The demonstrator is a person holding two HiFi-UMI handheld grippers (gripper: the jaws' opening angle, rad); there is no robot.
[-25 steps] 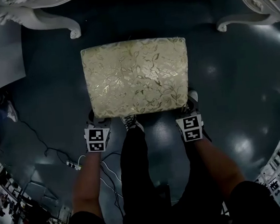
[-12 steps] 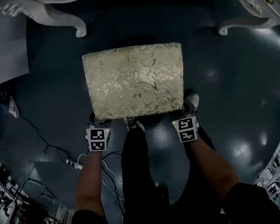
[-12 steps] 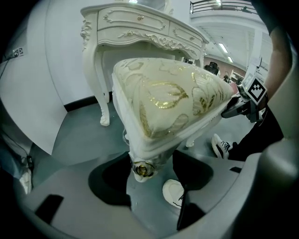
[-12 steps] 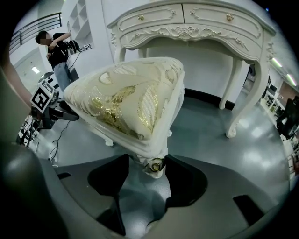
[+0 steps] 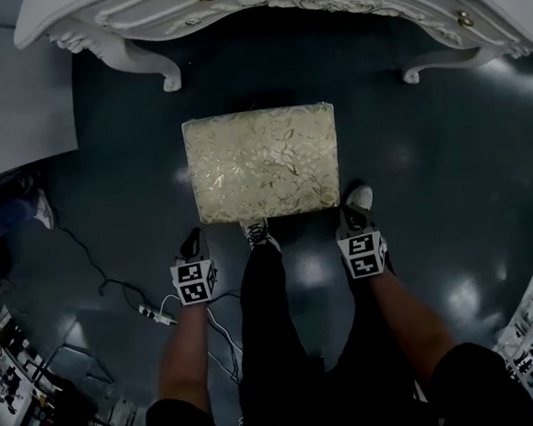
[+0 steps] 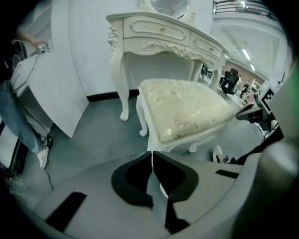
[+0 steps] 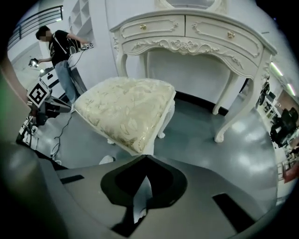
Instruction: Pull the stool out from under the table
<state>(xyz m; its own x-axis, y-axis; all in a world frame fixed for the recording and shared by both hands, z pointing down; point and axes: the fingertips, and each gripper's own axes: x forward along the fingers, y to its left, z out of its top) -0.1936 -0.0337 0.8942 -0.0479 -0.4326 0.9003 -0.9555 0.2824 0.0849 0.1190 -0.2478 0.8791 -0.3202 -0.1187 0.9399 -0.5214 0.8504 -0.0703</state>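
Note:
The stool (image 5: 262, 162), with a cream floral cushion and white legs, stands on the dark floor in front of the white ornate table (image 5: 259, 1), out from beneath it. Both gripper views show the stool (image 6: 187, 112) (image 7: 124, 112) just ahead of the jaws, with the table (image 6: 159, 32) (image 7: 196, 37) behind it. My left gripper (image 5: 193, 245) hangs a little short of the near left corner; its jaws (image 6: 152, 156) are closing and meet at the tips with nothing between them. My right gripper (image 5: 357, 223) (image 7: 146, 158), near the right corner, is shut and empty.
A cable and power strip (image 5: 150, 311) lie on the floor at my left. A white panel (image 5: 9, 90) stands at far left. My shoes (image 5: 259, 231) are by the stool's near edge. A person (image 7: 60, 51) stands in the background at left.
Both grippers have come away from the stool's near corners and drawn back toward me, jaws now together. The stool looks farther off, and the table front has come into view.

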